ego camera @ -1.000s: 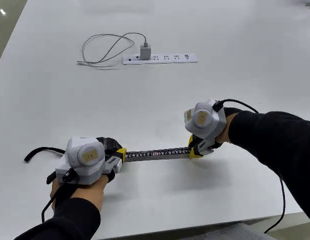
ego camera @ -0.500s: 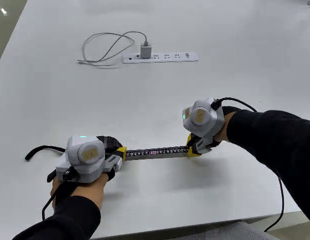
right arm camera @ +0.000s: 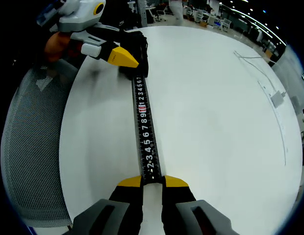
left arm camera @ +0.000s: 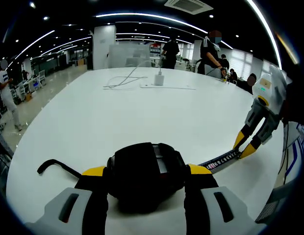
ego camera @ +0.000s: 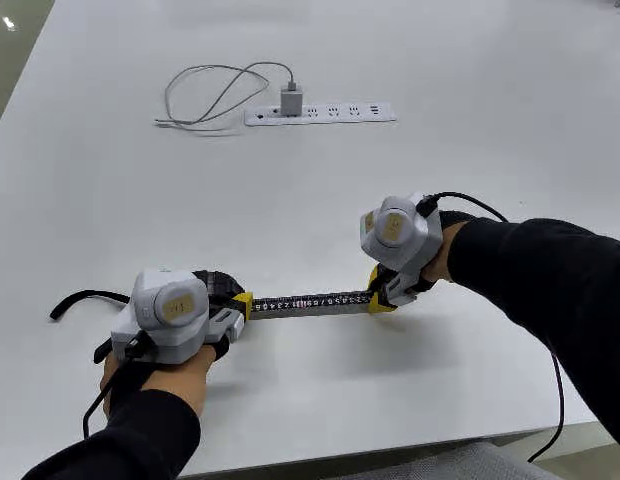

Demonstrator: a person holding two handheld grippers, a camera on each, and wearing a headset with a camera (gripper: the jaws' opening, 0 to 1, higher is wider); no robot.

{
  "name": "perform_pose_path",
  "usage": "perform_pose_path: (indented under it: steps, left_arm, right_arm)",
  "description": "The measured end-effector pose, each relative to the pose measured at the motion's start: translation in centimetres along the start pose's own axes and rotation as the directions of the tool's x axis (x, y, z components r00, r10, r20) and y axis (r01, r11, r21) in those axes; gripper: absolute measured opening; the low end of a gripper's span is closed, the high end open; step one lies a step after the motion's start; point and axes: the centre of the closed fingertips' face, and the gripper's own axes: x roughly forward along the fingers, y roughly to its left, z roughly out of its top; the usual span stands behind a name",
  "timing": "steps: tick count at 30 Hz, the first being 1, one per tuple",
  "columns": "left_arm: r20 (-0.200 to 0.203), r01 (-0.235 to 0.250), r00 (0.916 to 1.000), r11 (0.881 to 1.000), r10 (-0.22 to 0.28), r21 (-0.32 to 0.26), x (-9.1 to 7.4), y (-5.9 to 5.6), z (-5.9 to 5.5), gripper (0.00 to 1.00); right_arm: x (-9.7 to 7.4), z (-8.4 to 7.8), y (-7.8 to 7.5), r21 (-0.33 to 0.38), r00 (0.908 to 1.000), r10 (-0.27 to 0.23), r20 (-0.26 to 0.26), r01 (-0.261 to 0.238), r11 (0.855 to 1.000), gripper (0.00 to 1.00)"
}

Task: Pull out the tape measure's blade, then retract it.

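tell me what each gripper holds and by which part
The left gripper clamps the tape measure's case by its sides; right gripper pinches the blade at its free end.

On one white counter [ego camera: 440, 150]: one black tape measure [ego camera: 218, 285] with one numbered steel blade [right arm camera: 144, 132]; two grey, yellow-tipped claws, the left claw [left arm camera: 146, 170] and the right claw [right arm camera: 153, 182]; one white power strip [ego camera: 320, 115]; one white charger [ego camera: 290, 102]; one grey cable [ego camera: 205, 95].

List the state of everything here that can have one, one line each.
tape measure case: clamped in the left claw.
blade: partly pulled out, stretched straight to the right claw.
left claw: shut on the case.
right claw: shut on the blade's end.
charger: plugged into the power strip.
cable: loose, looped.
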Motion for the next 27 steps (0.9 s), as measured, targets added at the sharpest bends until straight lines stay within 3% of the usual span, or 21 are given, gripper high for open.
perform_pose_path:
  steps: [3,5,15,27]
  left_arm:
    - [0.0,0.0,1.0,1.0,0.0,0.0,0.0,0.0,0.0,0.59]
    - [0.0,0.001,1.0,1.0,-0.001,0.0,0.0,0.0,0.0,0.59]
    - [0.004,0.007,1.0,1.0,-0.007,0.003,-0.1,-0.1,0.0,0.58]
    - [-0.001,0.009,1.0,1.0,-0.009,0.003,-0.1,-0.1,0.0,0.58]
  right_arm:
    - [0.1,0.1,0.0,-0.001,1.0,0.002,0.002,-0.002,1.0,0.1]
    - [0.1,0.3,0.1,-0.039,1.0,0.001,0.004,0.0,0.999,0.1]
    - [0.2,0.7,0.1,0.005,0.9999,-0.01,0.013,0.01,1.0,0.09]
    - [0.3,1.2,0.1,-0.046,0.9996,0.003,0.03,-0.001,0.999,0.09]
